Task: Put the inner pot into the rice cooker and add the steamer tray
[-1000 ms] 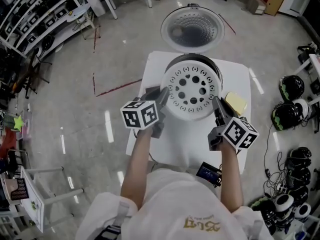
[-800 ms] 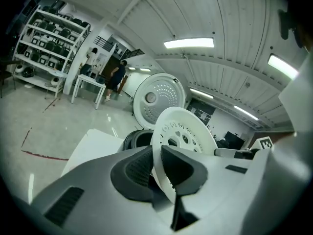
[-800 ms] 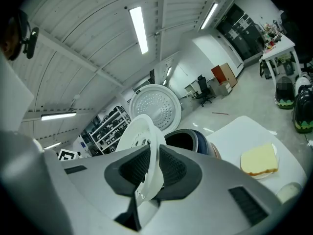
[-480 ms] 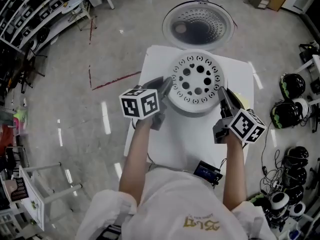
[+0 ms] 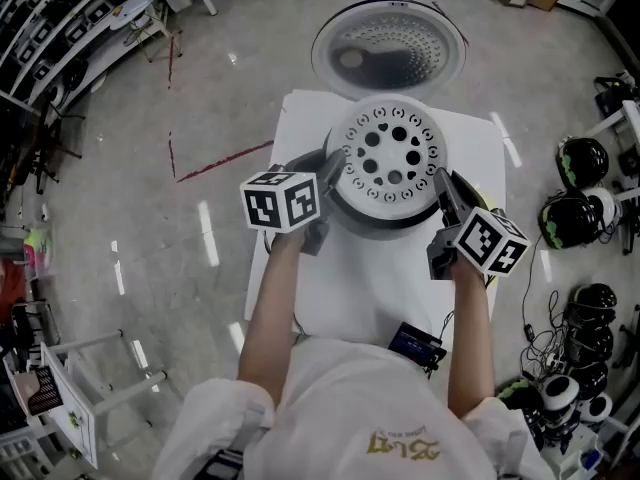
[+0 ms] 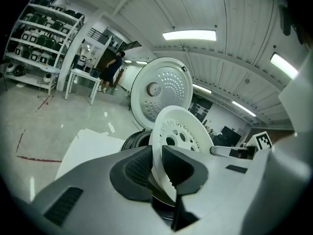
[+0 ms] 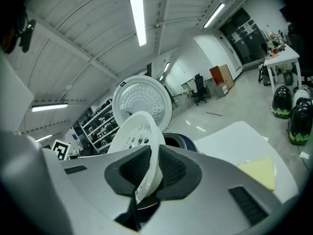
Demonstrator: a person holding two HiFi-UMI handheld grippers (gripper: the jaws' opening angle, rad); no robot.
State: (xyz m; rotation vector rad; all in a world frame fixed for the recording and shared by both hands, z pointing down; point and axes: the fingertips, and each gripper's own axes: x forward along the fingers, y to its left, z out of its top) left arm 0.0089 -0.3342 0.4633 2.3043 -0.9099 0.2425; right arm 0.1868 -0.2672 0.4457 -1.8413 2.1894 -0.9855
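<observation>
The white steamer tray (image 5: pixel 392 156), round with several holes, hangs over the rice cooker (image 5: pixel 372 225), whose dark rim shows under the tray's near edge. My left gripper (image 5: pixel 333 170) is shut on the tray's left rim, and my right gripper (image 5: pixel 441 185) is shut on its right rim. In the left gripper view the pads of my left gripper (image 6: pixel 157 166) pinch the tray's thin edge (image 6: pixel 180 136) above the cooker's dark opening (image 6: pixel 136 141). In the right gripper view my right gripper (image 7: pixel 153 169) clamps the tray (image 7: pixel 138 130) the same way. The inside of the cooker is hidden by the tray.
The cooker's perforated lid (image 5: pixel 388 50) stands open behind it. The cooker sits on a small white table (image 5: pixel 355 283) with a yellow sponge (image 7: pixel 259 173) at its right and a small dark device (image 5: pixel 414 344) at the near edge. Helmets (image 5: pixel 582 164) lie on the floor at the right.
Both grippers have carried the tray away from me and a little down. It now covers the cooker's opening, where before the far rim showed behind it.
</observation>
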